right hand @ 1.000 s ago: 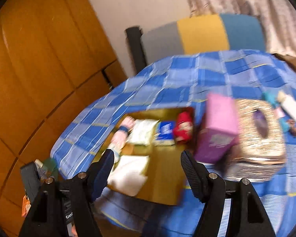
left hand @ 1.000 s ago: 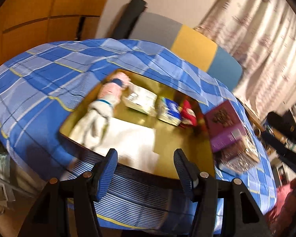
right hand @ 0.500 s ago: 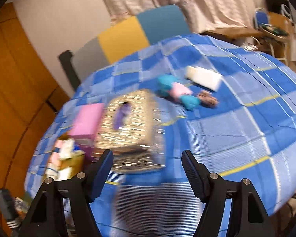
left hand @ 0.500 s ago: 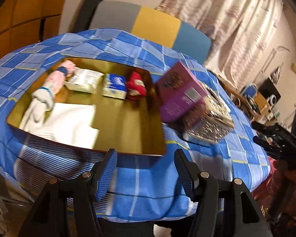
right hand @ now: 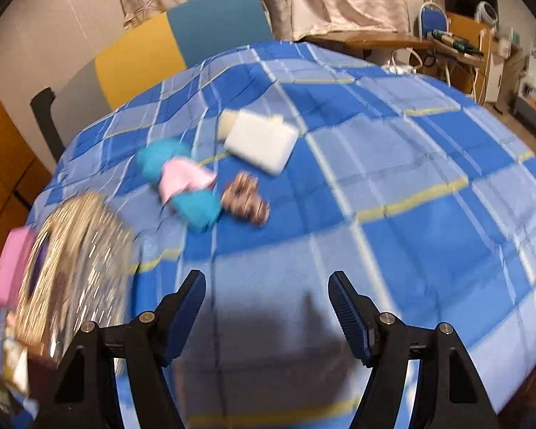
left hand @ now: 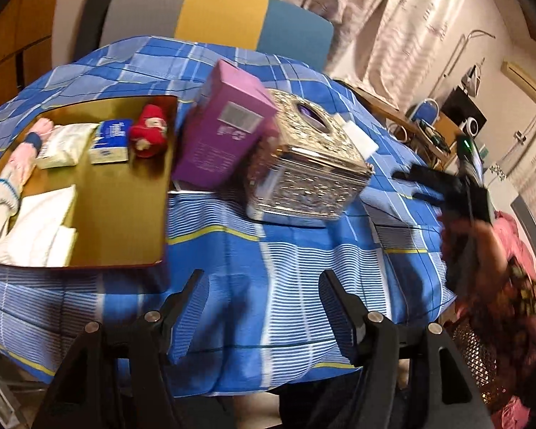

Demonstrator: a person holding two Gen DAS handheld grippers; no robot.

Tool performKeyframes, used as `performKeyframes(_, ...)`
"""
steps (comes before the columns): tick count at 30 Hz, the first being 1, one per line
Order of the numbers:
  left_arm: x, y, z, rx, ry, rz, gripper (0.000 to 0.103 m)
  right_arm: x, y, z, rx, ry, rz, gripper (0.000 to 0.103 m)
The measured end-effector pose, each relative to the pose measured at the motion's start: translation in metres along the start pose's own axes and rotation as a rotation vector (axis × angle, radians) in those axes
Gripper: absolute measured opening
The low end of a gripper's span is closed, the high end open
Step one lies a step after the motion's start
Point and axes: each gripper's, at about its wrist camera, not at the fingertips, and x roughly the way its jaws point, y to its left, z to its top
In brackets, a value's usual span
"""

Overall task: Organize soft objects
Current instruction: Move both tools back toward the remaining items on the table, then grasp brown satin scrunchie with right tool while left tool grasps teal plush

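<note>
A gold tray (left hand: pixel 125 221) lies at the left of the blue checked table. It holds a pink and white sock (left hand: pixel 9 175), a white folded cloth (left hand: pixel 35 228), a white packet (left hand: pixel 66 139), a blue tissue pack (left hand: pixel 112 139) and a red plush toy (left hand: pixel 150 130). My left gripper (left hand: pixel 264 307) is open and empty near the table's front edge. My right gripper (right hand: pixel 266 307) is open and empty above the cloth; it also shows in the left wrist view (left hand: pixel 443 189). Beyond it lie a teal and pink soft toy (right hand: pixel 182 182), a brown soft item (right hand: pixel 246 198) and a white pack (right hand: pixel 262 141).
A purple box (left hand: pixel 225 128) leans beside a silver tissue box (left hand: pixel 303 171), right of the tray; both show at the left of the right wrist view (right hand: pixel 75 261). A grey, yellow and blue chair (left hand: pixel 218 18) stands behind the table. A cluttered desk (right hand: pixel 457 43) stands far right.
Both views have swung right. The left view now takes in the tissue box and the right gripper. The right view moved off the tray onto the loose soft items.
</note>
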Motion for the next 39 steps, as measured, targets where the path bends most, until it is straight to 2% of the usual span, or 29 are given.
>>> performKeyframes(4, 0.006, -0.010, 0.005, 0.016, 0.010, 0.014, 0.065, 0.028, 0.007, 0.030, -0.079, 0.009, -0.003, 0.072)
performKeyframes(6, 0.007, -0.012, 0.008, 0.013, 0.012, 0.023, 0.065, 0.049, 0.012, 0.040, -0.110, 0.055, 0.015, 0.069)
performKeyframes(8, 0.009, -0.013, 0.012, 0.005, 0.013, 0.022, 0.065, 0.069, 0.015, 0.046, -0.136, 0.092, -0.009, 0.066)
performKeyframes(15, 0.014, -0.022, 0.028, -0.007, 0.012, 0.018, 0.065, 0.106, 0.016, 0.057, -0.171, 0.127, 0.036, 0.044)
performKeyframes(18, 0.018, -0.033, 0.038, 0.011, 0.010, 0.013, 0.065, 0.109, 0.020, 0.058, -0.216, 0.127, 0.031, 0.026)
performKeyframes(20, 0.021, -0.042, 0.045, 0.021, 0.006, -0.001, 0.065, 0.108, 0.018, 0.058, -0.217, 0.133, 0.049, 0.023)
performKeyframes(31, 0.042, -0.113, 0.101, 0.102, -0.013, -0.085, 0.065, 0.072, -0.041, 0.032, -0.090, 0.185, 0.165, 0.020)
performKeyframes(36, 0.070, -0.148, 0.135, 0.122, 0.029, -0.110, 0.068, 0.056, -0.068, 0.021, -0.015, 0.218, 0.217, 0.020)
performKeyframes(39, 0.098, -0.161, 0.160, 0.086, 0.065, -0.098, 0.069, 0.049, -0.073, 0.017, -0.021, 0.222, 0.216, 0.020)
